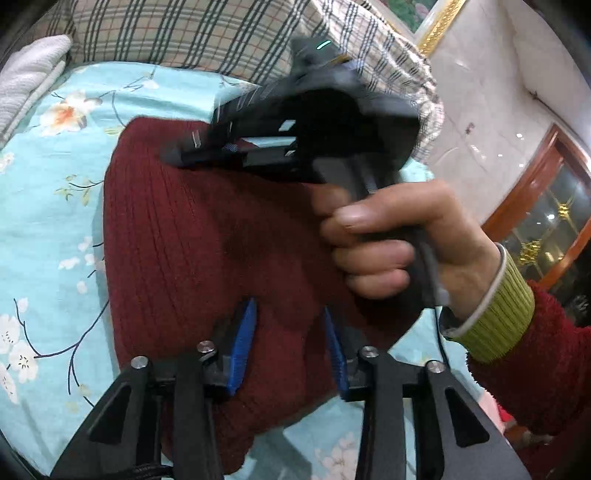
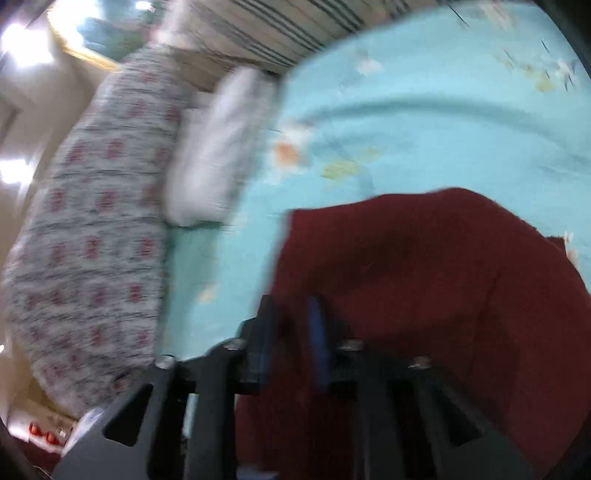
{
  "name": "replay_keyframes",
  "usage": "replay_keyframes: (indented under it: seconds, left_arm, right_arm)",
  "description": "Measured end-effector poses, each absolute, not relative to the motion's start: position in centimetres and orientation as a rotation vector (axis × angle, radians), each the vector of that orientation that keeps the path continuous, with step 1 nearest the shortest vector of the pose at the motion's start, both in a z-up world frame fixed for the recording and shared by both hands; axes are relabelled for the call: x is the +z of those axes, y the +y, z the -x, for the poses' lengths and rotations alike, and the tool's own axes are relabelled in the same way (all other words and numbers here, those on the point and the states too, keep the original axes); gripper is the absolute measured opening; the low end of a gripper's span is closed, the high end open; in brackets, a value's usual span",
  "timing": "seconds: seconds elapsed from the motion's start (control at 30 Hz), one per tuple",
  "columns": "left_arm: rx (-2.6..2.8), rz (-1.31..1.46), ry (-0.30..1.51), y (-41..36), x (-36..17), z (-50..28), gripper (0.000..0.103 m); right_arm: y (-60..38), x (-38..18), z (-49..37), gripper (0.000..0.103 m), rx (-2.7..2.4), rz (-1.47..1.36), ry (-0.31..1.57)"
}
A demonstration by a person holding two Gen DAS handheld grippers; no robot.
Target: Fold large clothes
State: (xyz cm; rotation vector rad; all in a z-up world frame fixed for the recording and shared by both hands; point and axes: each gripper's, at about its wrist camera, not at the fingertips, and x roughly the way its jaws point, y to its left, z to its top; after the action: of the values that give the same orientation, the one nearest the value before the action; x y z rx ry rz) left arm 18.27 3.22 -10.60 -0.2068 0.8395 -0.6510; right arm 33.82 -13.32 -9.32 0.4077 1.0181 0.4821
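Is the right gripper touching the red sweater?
Cannot tell. In the left wrist view the right gripper, fingers together, overlaps the red sweater, but motion blur hides contact or gap. In the right wrist view, blur hides it too.

Home bedroom: floral bedsheet (image 1: 44,206), plaid quilt (image 1: 192,33), pillow (image 2: 210,155).

Left gripper (image 1: 291,347): blue-padded fingers (image 1: 242,347) spread apart, pointing forward and down. Right gripper (image 1: 173,157): crossing ahead of the left, tips closed to a point, held by the right hand (image 1: 399,240) wrapped round its handle; own view blurred, narrow gap between fingers (image 2: 319,343).
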Motion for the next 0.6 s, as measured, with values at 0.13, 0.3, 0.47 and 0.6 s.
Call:
replay_keyframes:
  seconds: [0.13, 0.3, 0.47, 0.6]
  left_arm:
    - [-0.633, 0.258, 0.839, 3.5, -11.6, -18.9, 0.02]
    - [-0.63, 0.245, 0.861, 4.0, -10.6, -18.6, 0.02]
    - [-0.64, 0.256, 0.832, 6.3, -7.4, -16.7, 0.018]
    - [-0.587, 0.255, 0.772, 8.5, -5.2, -15.3, 0.02]
  right_arm:
    - [-15.3, -11.3, -35.3, 0.0, 0.453, -0.498, 1.015]
    - [-14.6, -10.3, -34.5, 0.0, 0.423, -0.47, 0.993]
    - [-16.3, -6.8, -29.0, 0.002, 0.422, -0.469, 0.909]
    - [-17.7, -5.4, -22.5, 0.002, 0.404, -0.452, 0.867]
